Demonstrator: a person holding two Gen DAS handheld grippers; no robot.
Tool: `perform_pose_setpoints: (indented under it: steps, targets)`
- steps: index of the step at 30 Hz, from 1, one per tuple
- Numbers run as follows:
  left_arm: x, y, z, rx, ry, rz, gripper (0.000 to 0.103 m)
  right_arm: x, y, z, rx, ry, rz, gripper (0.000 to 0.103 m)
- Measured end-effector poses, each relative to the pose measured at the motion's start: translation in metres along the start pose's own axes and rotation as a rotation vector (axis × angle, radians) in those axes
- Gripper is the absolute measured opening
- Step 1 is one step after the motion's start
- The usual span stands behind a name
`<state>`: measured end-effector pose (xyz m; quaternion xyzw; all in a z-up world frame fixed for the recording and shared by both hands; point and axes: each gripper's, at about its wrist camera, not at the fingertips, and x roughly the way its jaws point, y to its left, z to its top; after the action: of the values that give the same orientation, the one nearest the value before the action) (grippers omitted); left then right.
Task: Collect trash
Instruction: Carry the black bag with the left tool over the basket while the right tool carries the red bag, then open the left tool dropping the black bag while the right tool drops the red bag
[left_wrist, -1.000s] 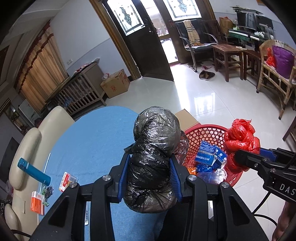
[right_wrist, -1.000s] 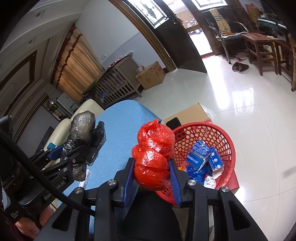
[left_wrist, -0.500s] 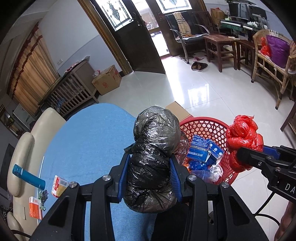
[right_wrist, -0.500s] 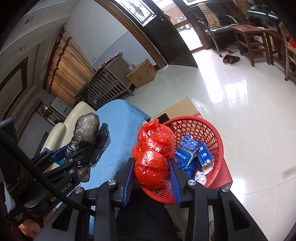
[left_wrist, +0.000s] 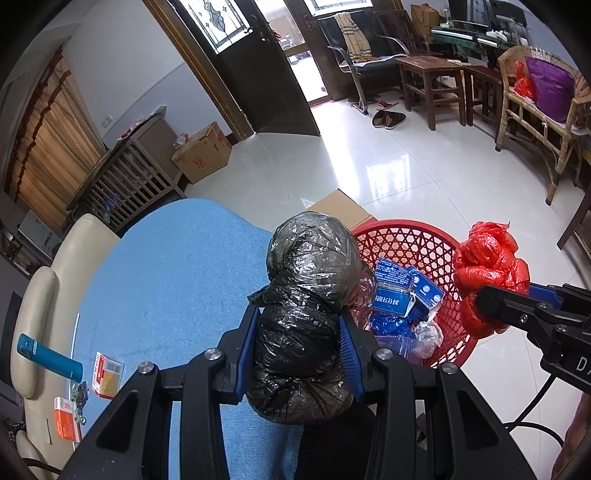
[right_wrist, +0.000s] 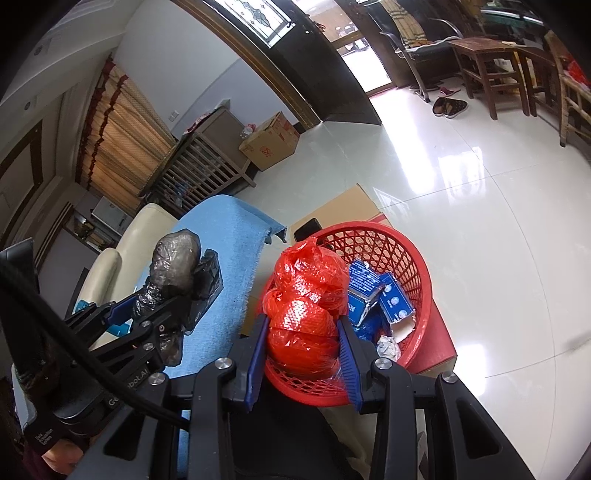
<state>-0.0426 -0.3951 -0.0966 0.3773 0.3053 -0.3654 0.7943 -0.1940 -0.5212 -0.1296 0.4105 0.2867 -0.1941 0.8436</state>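
Two grips: my left gripper (left_wrist: 297, 341) clamps black bag (left_wrist: 308, 295), right gripper (right_wrist: 302, 341) clamps red bag (right_wrist: 304, 302); only left view shows orange boxes (left_wrist: 107, 374).

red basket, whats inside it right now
Inside the red basket: blue boxes, crumpled blue wrapping and a white paper wad. The held red bag covers its near left part, so anything there is hidden.

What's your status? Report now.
Left gripper shut on black bag. Right gripper shut on red bag, over red basket. Nothing in the way.
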Motion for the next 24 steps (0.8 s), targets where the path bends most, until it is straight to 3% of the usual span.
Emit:
perform_pose_setpoints:
  steps: [24]
  targets:
    - [0.031, -0.01, -0.003, 0.005, 0.064, -0.048, 0.044, 0.019, -0.02, -0.006, 0.037, 0.053, -0.044, 0.04]
